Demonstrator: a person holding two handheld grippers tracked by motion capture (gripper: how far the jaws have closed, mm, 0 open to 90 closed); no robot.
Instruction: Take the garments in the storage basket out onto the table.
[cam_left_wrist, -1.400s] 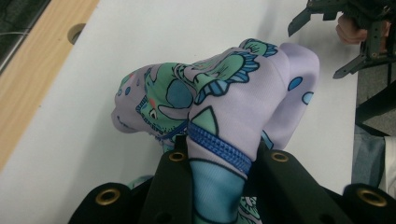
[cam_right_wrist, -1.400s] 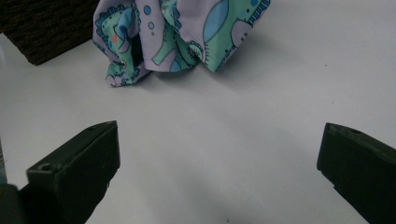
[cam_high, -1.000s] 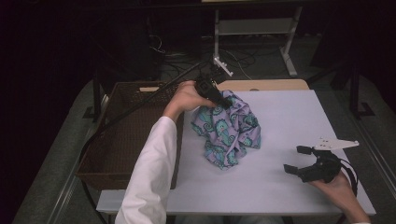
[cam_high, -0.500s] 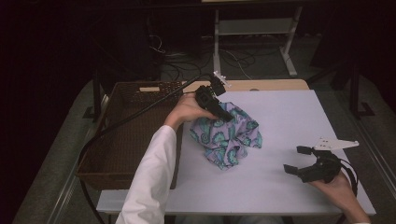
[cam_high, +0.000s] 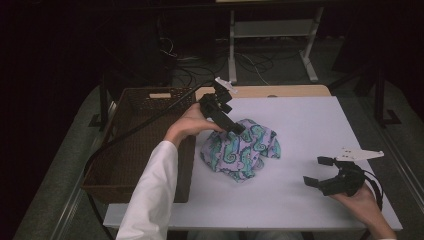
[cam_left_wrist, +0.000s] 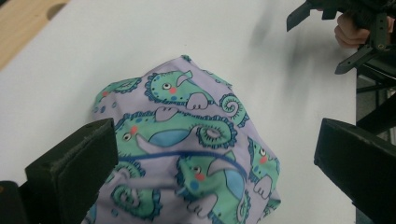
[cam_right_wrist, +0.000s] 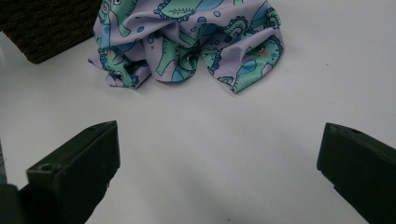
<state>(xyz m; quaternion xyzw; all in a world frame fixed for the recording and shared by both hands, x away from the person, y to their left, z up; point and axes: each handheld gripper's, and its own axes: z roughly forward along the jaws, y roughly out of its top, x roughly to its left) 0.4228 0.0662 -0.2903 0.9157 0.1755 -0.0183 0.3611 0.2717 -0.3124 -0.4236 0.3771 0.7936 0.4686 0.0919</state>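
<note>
A crumpled lilac cloth with a green seahorse print (cam_high: 245, 150) lies in a heap on the white table (cam_high: 310, 120), left of centre. My left gripper (cam_high: 238, 128) hovers just over the heap's upper left part and points down at it. Its jaws have just been opening and now stand wide apart; in the left gripper view (cam_left_wrist: 212, 140) the cloth (cam_left_wrist: 187, 140) lies below them, untouched by the pads. My right gripper (cam_high: 314, 171) rests open near the table's front right, aimed at the cloth (cam_right_wrist: 187, 42), with bare table between its jaws (cam_right_wrist: 219, 140).
A dark woven basket (cam_high: 145, 145) stands against the table's left edge, close to the cloth. A wooden strip (cam_high: 280, 91) runs along the table's far edge. The left gripper's cable (cam_high: 145, 125) arcs over the basket. The other gripper (cam_left_wrist: 315, 44) shows far off in the left gripper view.
The left gripper has opened and let go of the cloth, which has settled into a lower heap. That gripper moved right and slightly down. The right gripper has kept still.
</note>
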